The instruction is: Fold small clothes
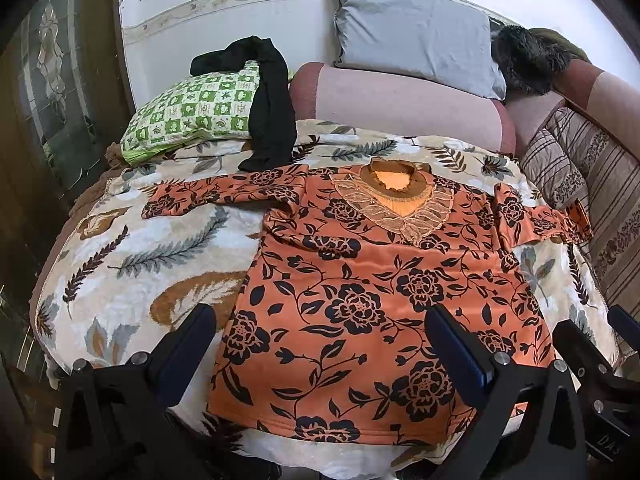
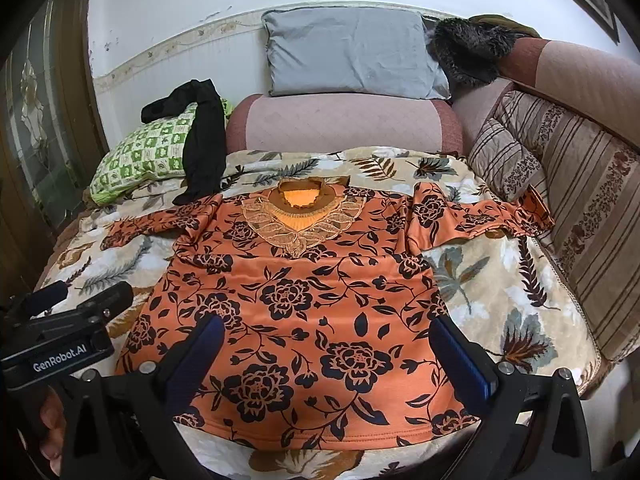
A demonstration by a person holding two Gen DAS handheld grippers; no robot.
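An orange top with a black flower print (image 1: 360, 304) lies flat, face up, on a leaf-patterned blanket (image 1: 132, 248). Its lace collar points away and both sleeves are spread out. It also shows in the right wrist view (image 2: 296, 312). My left gripper (image 1: 320, 332) is open and empty above the top's lower hem, toward its left side. My right gripper (image 2: 328, 340) is open and empty above the hem, toward its right side. The right gripper's body shows at the left view's right edge (image 1: 592, 360); the left gripper's body shows at the right view's left edge (image 2: 68, 320).
A black garment (image 1: 272, 120) hangs over a green checked pillow (image 1: 192, 116) at the back left. A grey pillow (image 1: 416, 40) rests on a pink sofa arm (image 1: 400, 108). Striped cushions (image 2: 568, 200) line the right side. A furry dark garment (image 2: 468, 48) lies at the back right.
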